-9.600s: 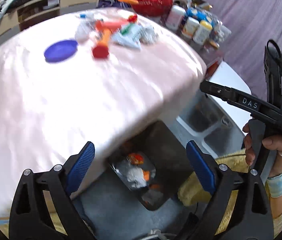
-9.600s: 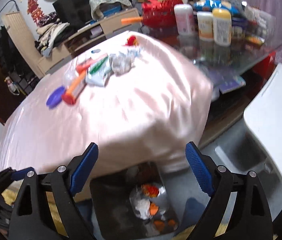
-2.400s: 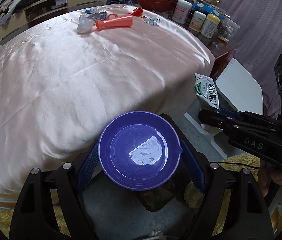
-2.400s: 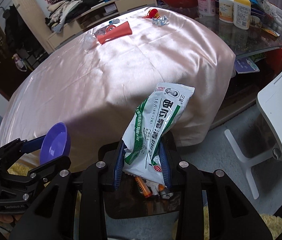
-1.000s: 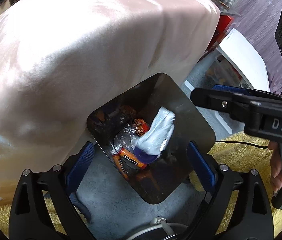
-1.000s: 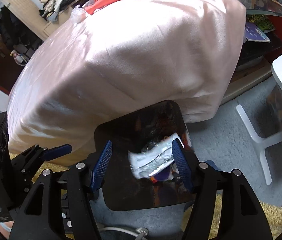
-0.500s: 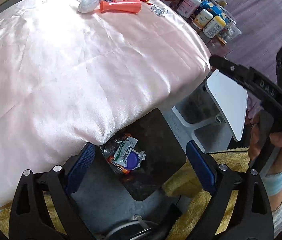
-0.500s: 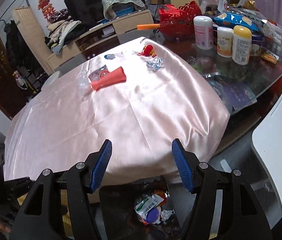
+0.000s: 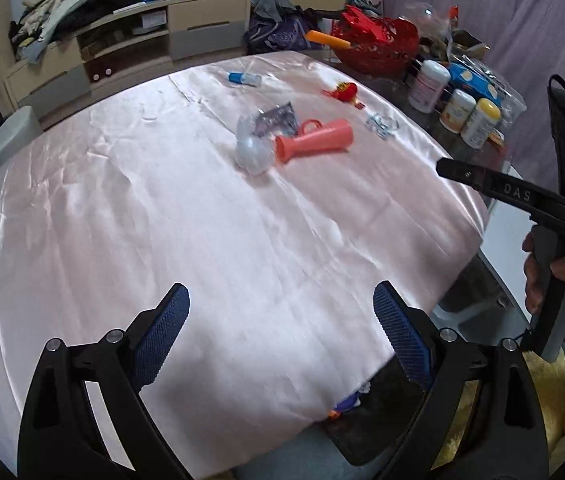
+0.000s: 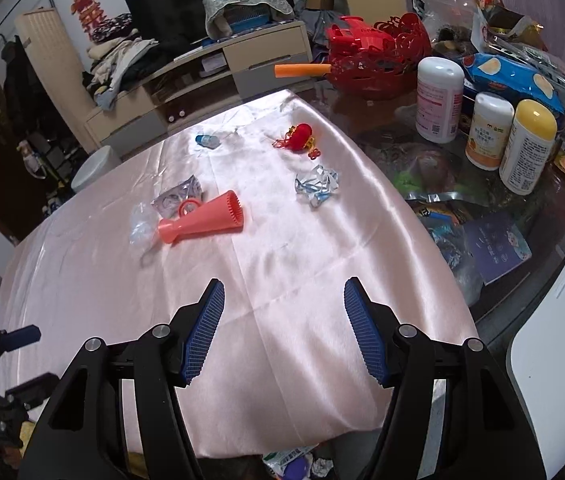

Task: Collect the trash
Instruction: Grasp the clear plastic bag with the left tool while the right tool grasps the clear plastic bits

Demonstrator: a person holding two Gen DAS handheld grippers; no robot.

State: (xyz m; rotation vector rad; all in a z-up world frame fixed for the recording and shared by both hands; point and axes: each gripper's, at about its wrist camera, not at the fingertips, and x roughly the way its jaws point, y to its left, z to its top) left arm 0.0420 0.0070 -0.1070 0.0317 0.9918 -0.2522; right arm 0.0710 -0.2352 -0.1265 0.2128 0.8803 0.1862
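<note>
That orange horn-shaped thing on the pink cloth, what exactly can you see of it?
The horn looks like smooth salmon-orange plastic: a cone that widens from a narrow mouthpiece to a flared bell with small teeth inside its rim, and a ring handle on its side. It lies tipped over on the cloth, bell pointing right in the right wrist view. Its narrow end rests against a clear crumpled bag; a silvery wrapper lies just behind it. Neither gripper touches it.

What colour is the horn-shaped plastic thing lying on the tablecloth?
The horn is coral orange-pink, seen best from the right wrist.
</note>
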